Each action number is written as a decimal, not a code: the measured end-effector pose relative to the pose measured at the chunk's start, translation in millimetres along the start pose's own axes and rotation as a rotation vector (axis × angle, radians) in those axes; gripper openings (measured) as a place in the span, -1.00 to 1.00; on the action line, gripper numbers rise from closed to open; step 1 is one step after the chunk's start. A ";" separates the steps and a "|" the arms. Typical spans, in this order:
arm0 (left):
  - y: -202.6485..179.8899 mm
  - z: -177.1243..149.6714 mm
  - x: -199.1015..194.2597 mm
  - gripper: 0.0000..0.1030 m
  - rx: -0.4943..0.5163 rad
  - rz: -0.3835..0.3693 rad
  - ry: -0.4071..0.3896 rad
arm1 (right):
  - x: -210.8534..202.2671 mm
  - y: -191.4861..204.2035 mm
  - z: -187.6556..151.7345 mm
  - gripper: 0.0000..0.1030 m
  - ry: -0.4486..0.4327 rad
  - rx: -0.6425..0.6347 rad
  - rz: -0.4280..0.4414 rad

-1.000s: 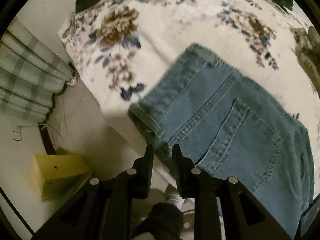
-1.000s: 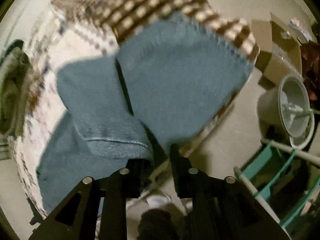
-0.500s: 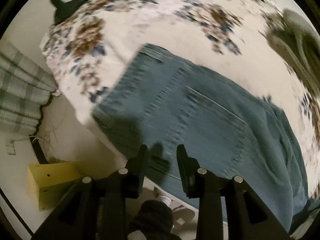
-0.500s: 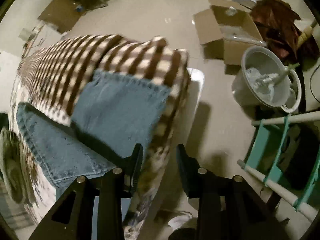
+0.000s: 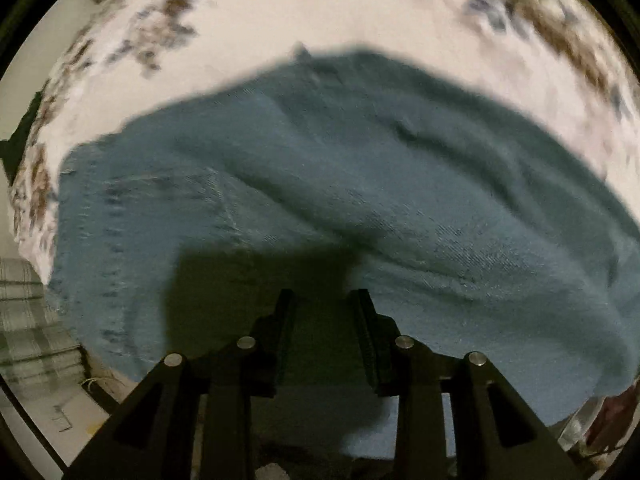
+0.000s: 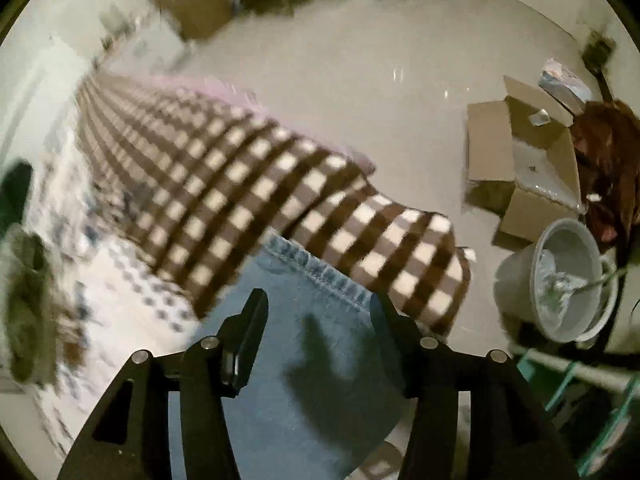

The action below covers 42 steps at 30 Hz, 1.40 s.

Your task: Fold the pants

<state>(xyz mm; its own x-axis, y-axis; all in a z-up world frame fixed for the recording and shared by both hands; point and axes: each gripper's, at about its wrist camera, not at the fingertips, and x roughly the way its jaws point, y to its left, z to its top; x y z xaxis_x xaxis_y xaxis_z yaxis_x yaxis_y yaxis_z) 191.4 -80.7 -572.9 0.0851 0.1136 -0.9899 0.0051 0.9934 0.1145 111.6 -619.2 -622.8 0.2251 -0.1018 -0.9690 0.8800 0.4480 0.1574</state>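
Blue denim pants (image 5: 340, 200) lie on a bed with a white floral sheet (image 5: 280, 12). In the left wrist view the denim fills most of the frame. My left gripper (image 5: 324, 300) is open, its jaws apart over the wrinkled denim, holding nothing. In the right wrist view a hemmed leg end of the pants (image 6: 316, 340) lies near the bed's end, beside a brown and cream checked blanket (image 6: 248, 200). My right gripper (image 6: 318, 304) is wide open, its fingers on either side of the leg end, above it.
The tiled floor (image 6: 380, 72) lies beyond the bed. An open cardboard box (image 6: 524, 160), a grey bucket (image 6: 560, 280) and a teal rack (image 6: 580, 380) stand at right. An olive garment (image 6: 24, 292) lies on the bed at left. Green plaid fabric (image 5: 28, 320) hangs at lower left.
Both grippers have opened wider. The left one moved forward over the pants, which now fill its view. The right one swung toward the leg end by the checked blanket.
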 end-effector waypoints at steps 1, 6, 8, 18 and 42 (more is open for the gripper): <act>-1.4 -1.1 6.7 -0.45 0.007 0.005 0.004 | 19.2 3.6 7.4 0.08 0.055 -0.037 -0.045; -1.1 -6.9 4.9 -0.44 0.024 -0.004 -0.011 | 57.0 12.2 24.0 0.08 0.124 -0.131 -0.072; 1.4 -8.2 4.0 -0.43 0.024 -0.008 -0.003 | 61.3 22.2 28.1 0.07 0.105 -0.186 -0.041; 25.9 -3.7 0.9 -0.42 -0.011 -0.001 0.022 | 2.2 50.3 23.2 -0.78 -0.181 -0.312 -0.035; 27.6 -27.4 17.1 -0.35 -0.062 0.031 -0.023 | 60.3 -88.5 -1.3 0.02 0.200 0.154 0.099</act>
<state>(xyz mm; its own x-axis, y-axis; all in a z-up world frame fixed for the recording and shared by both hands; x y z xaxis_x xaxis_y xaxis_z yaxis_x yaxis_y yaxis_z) 165.8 -50.9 -589.0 0.1071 0.1442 -0.9837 -0.0597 0.9886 0.1384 46.8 -663.8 -695.4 0.2395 0.1197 -0.9635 0.9145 0.3056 0.2652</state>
